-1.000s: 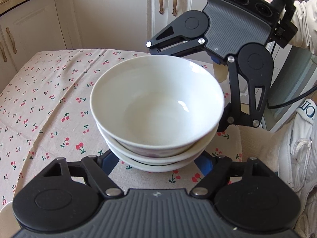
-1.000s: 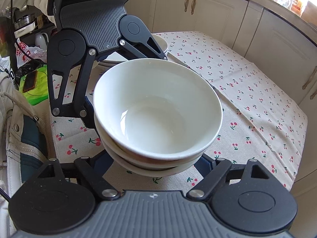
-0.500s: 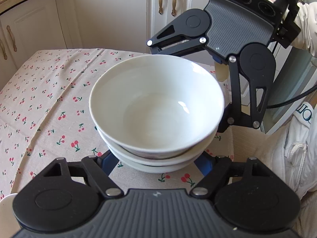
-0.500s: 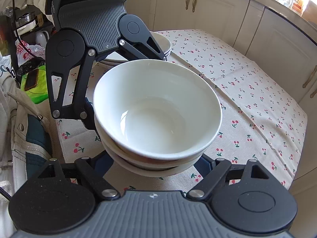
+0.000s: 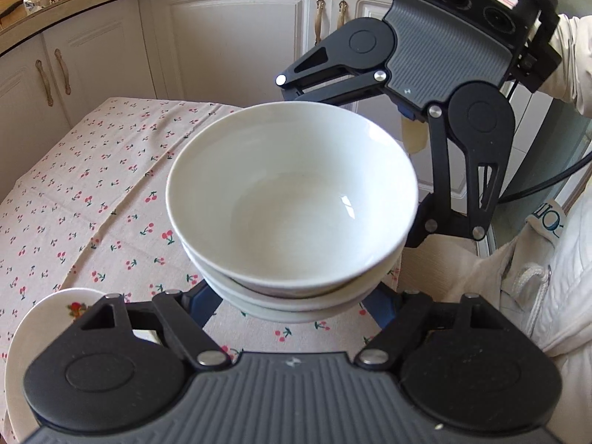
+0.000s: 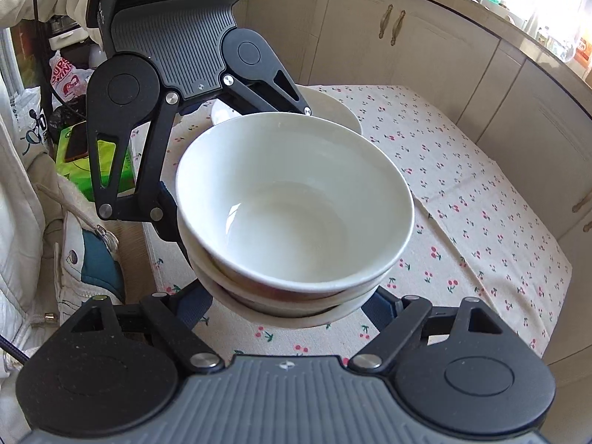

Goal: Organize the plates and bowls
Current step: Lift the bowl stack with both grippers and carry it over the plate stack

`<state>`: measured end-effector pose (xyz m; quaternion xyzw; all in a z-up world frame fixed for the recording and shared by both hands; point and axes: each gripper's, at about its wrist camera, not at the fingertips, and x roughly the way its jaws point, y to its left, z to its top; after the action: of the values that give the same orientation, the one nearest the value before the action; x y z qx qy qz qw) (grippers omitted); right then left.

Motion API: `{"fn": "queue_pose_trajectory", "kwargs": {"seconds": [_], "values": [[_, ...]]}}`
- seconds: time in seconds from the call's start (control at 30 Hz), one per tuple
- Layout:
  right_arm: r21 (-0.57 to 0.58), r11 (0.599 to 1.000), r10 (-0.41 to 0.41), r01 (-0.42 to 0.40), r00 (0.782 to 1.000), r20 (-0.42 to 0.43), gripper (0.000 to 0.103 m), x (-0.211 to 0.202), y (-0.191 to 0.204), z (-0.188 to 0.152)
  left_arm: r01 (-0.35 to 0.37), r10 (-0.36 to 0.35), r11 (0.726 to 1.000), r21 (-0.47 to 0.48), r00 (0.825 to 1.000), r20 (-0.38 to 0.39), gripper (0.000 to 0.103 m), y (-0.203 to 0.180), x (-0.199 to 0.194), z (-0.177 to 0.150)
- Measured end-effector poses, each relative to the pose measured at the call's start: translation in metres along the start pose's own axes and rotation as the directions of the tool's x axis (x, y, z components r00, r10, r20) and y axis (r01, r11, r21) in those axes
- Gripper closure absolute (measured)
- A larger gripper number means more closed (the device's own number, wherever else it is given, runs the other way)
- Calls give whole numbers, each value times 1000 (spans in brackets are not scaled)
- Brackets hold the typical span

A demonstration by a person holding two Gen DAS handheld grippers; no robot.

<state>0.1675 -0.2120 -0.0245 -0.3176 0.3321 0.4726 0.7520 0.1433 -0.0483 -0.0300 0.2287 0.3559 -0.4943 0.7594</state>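
A stack of three nested white bowls (image 5: 292,199) hangs above the cherry-print tablecloth (image 5: 74,199), held from opposite sides by both grippers. My left gripper (image 5: 292,307) has its blue-padded fingers spread around the lowest bowl's near side. My right gripper (image 6: 288,307) clasps the opposite side of the stack (image 6: 292,207) the same way. Each gripper shows in the other's view, the right gripper (image 5: 418,74) and the left gripper (image 6: 177,66). A stack of white plates (image 6: 333,107) lies on the cloth behind the bowls, partly hidden.
A flowered plate (image 5: 55,310) sits at the table's near-left corner under my left gripper. White cabinets (image 5: 229,37) stand beyond the table. A green box (image 6: 107,170) and bags lie off the table's left side. The person's white jacket (image 5: 536,296) is close on the right.
The bowl stack, carried by both grippers, has moved along the table toward the plates. The flowered plate has come into the left wrist view.
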Motion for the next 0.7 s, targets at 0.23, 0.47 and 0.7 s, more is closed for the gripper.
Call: {"fn": "queue_pose_trajectory", "kwargs": {"seconds": [0.23,0.47,0.7], "values": [[-64,998,19,-19,1000,2,14,10,16,28,-32,33,998,-48,999,11,22,-2,-27,-23],[-120,992,47,-46,999,5,14,25,22,55,-77,78,992,-96,997,16,22,6,-50,-44],[-178,982,74,-69,997,20,14,44,21,86,-136,140,982,-133,990,19,22,19,-77,-61]]}}
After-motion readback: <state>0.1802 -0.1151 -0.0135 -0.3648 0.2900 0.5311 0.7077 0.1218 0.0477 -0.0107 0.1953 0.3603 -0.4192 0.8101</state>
